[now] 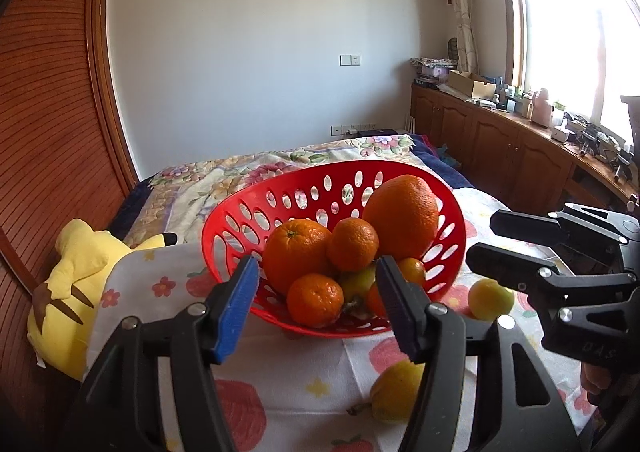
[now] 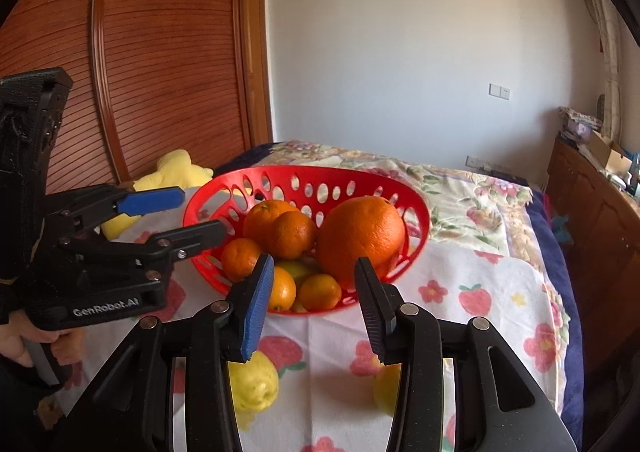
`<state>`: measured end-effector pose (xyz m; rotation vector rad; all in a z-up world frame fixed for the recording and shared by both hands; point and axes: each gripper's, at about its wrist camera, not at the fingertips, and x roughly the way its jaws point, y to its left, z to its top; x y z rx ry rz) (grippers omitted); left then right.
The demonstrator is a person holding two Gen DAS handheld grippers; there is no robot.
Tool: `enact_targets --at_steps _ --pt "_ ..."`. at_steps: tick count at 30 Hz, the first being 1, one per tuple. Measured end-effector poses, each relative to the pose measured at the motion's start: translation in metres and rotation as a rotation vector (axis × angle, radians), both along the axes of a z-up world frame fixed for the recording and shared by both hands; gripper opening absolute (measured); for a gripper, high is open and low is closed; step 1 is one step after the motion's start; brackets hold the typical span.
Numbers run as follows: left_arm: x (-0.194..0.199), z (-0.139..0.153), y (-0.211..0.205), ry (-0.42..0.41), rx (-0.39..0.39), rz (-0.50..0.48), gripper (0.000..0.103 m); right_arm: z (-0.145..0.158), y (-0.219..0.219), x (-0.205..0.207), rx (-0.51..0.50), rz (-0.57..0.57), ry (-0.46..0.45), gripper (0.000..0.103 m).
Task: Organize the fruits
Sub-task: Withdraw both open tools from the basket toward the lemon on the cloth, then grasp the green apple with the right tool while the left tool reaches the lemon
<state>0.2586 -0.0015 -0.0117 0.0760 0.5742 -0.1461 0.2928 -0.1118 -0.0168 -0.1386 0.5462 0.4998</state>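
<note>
Before the red basket (image 1: 240,212) of oranges (image 1: 402,212), two empty grippers.

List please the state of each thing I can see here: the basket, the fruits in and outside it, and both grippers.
red basket: upright on the cloth, holding fruit.
big orange: in the basket, at its right side.
small oranges: piled in the basket.
yellow fruit: on the cloth, outside the basket.
second yellow fruit: on the cloth, in front of the basket.
left gripper: open, empty.
right gripper: open, empty.
</note>
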Motion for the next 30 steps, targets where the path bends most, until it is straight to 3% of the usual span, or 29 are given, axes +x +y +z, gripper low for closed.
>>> enact_targets --at_steps 9,16,23,30 --pt "-0.033 -0.006 -0.003 -0.007 -0.017 0.036 0.068 -0.009 -0.028 -0.018 -0.001 -0.053 0.034 0.045" --pt "-0.057 -0.017 -0.002 -0.016 -0.056 0.052 0.071 -0.019 -0.045 -0.029 -0.001 -0.090 0.061 0.052" --pt "-0.064 -0.045 -0.003 0.023 -0.106 0.045 0.071 -0.036 -0.061 -0.029 -0.007 -0.128 0.105 0.057" --pt "-0.060 -0.061 -0.016 0.063 -0.089 0.026 0.071 -0.051 -0.071 -0.016 -0.015 -0.148 0.154 0.060"
